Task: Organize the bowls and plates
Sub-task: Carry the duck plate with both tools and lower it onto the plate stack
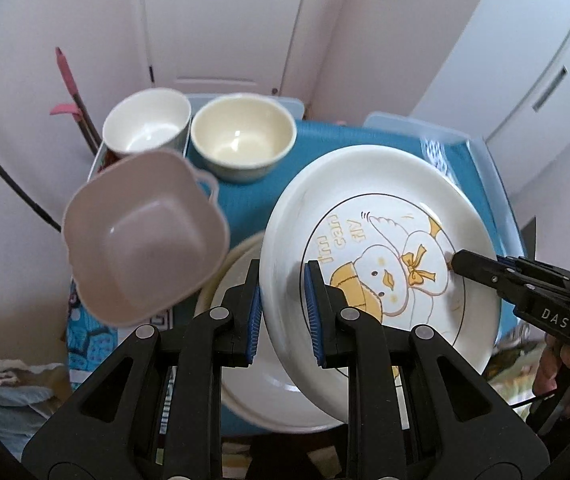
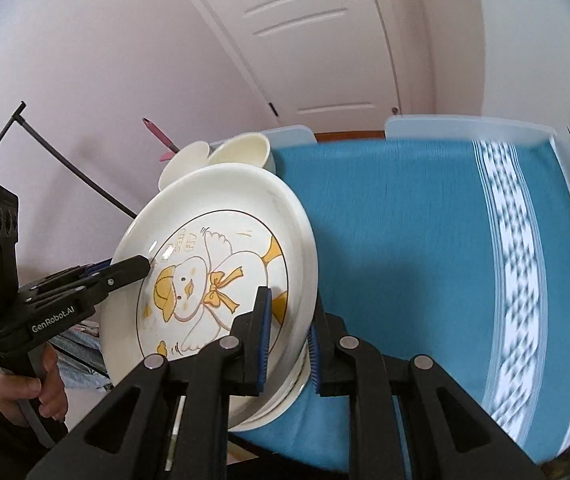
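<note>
A white plate with a yellow duck drawing [image 1: 385, 248] is held tilted above the blue tablecloth. My left gripper [image 1: 283, 308] is shut on its left rim. My right gripper [image 2: 289, 344] is shut on its right rim; it also shows in the left wrist view [image 1: 461, 262], and the left gripper shows in the right wrist view [image 2: 141, 266]. The duck plate [image 2: 213, 280] lies over a plain white plate [image 1: 253, 396] underneath. A pink square bowl [image 1: 145, 236], a white bowl [image 1: 147, 124] and a cream bowl [image 1: 243, 136] stand at the table's left.
The blue cloth [image 2: 405, 240] with a white patterned stripe [image 2: 517, 280] covers the table's right side. A pale blue tray edge [image 2: 465, 124] runs along the back. A white door [image 2: 325, 40] and pink wall lie behind. A pink-handled stick [image 1: 73, 92] leans left.
</note>
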